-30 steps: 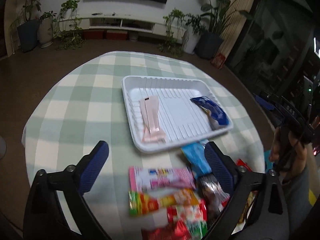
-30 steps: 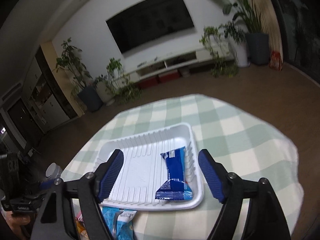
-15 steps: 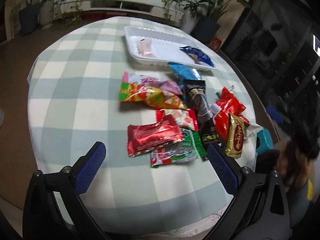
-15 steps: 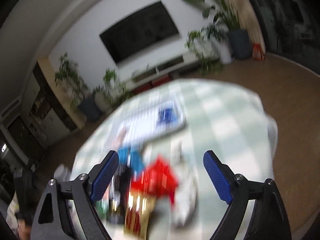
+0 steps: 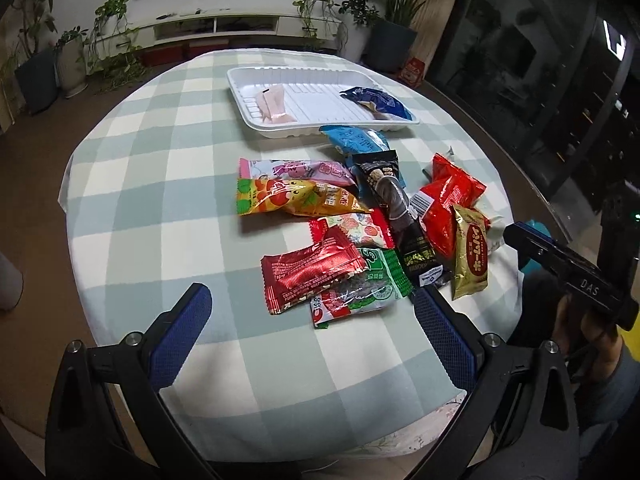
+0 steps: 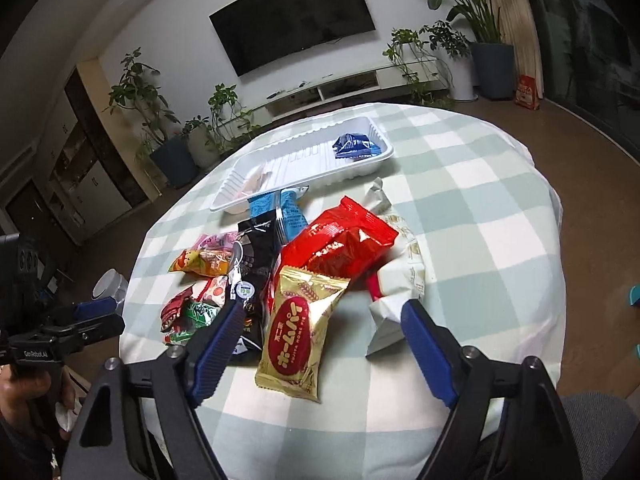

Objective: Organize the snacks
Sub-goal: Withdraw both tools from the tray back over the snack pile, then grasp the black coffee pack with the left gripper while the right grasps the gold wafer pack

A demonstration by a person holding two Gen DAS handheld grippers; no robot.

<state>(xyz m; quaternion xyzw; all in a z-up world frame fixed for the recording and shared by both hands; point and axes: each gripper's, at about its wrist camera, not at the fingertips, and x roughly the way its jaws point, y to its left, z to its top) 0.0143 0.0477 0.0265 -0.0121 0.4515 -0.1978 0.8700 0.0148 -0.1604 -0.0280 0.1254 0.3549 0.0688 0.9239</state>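
A white ribbed tray (image 5: 304, 76) (image 6: 288, 160) stands at the far side of the round checked table. It holds a pink snack (image 5: 272, 104) and a blue packet (image 5: 376, 102) (image 6: 354, 146). A heap of snack packets lies nearer me: a red foil packet (image 5: 312, 270), a gold packet (image 5: 474, 256) (image 6: 298, 330), a red bag (image 6: 340, 240), a black packet (image 5: 396, 208). My left gripper (image 5: 312, 340) is open and empty, above the table's near edge. My right gripper (image 6: 320, 352) is open and empty, over the gold packet.
The checked tablecloth (image 5: 160, 200) covers a round table. A TV (image 6: 292, 16), a low shelf and potted plants (image 5: 388, 32) stand along the far wall. The other handheld gripper shows at the right in the left wrist view (image 5: 568, 276).
Both grippers have pulled back from the tray to the near side of the table. The snack heap has come into view. Both stay open and empty.
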